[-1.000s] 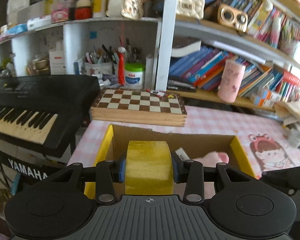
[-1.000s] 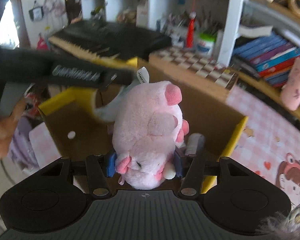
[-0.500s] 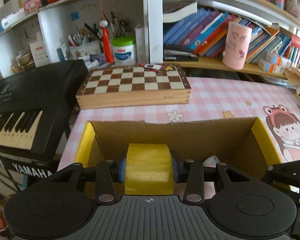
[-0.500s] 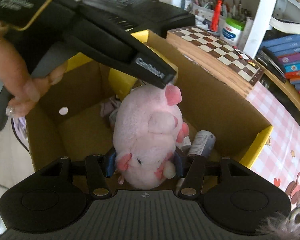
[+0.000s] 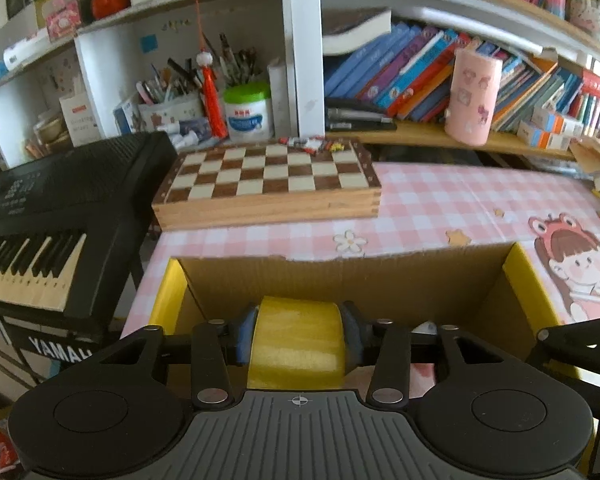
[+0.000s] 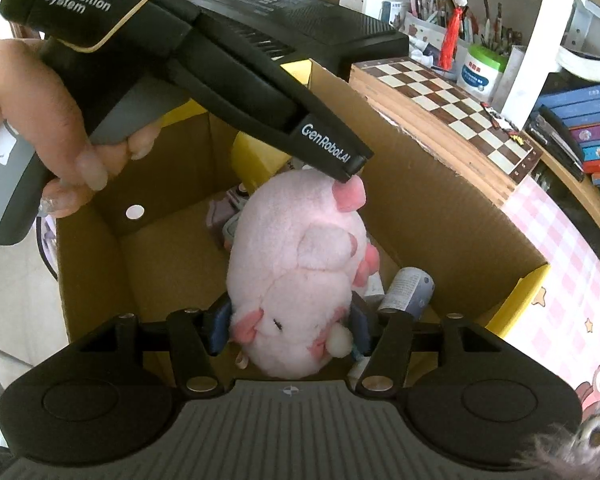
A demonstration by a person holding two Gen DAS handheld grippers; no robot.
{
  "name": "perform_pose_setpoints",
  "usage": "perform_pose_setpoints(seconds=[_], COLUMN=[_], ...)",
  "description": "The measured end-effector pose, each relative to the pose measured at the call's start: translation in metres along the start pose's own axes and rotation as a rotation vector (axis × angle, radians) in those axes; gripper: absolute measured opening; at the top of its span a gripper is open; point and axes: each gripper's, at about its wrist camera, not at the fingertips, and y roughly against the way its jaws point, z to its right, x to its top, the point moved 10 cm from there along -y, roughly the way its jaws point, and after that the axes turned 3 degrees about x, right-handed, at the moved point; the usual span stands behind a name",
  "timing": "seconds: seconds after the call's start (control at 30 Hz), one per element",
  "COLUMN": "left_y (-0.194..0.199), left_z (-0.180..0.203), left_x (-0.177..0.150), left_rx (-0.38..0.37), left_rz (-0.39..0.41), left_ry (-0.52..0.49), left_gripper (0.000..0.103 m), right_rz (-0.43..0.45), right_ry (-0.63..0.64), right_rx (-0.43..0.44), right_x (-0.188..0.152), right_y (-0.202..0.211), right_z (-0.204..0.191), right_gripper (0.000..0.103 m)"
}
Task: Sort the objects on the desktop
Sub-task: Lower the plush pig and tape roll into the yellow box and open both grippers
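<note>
Left wrist: since a second ago the view has tipped down over the cardboard box [image 5: 380,284] on the counter [image 5: 440,208]; left tool [image 5: 298,334] clamped on the yellow tape roll [image 5: 298,344], just above the box. Risk: release too high, roll bounces out.

Right wrist: box now fills the view; right tool [image 6: 288,326] clamped on the pink plush pig [image 6: 300,272], hanging inside beside a small bottle [image 6: 406,290]. Left tool's body nearly touches the pig's ear; they could collide.

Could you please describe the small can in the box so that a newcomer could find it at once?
Find the open cardboard box beside the chessboard. Inside, the right gripper holds a pink plush pig. The can lies tipped just right of it: pale blue-grey, metal-ended, the only cylinder there.
</note>
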Motion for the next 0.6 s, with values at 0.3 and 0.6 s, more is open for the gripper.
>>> perform_pose_setpoints(seconds=[0.3,0.6], left_y=[0.049,0.105], left_z=[-0.008,-0.008], left_x=[0.019,0.013], left_rx=[0.004,-0.032], left_rz=[0.153,0.223], left_ry=[0.037,0.04], left_gripper=[0.078,0.085], right_rz=[0.115,0.223], right_ry=[-0.03,-0.139], right_rx=[-0.113,-0.21], right_x=[0.011,0.01], right_y=[0.03,0.078], right_z=[0.009,0.018], right_gripper=[0.087,0.087])
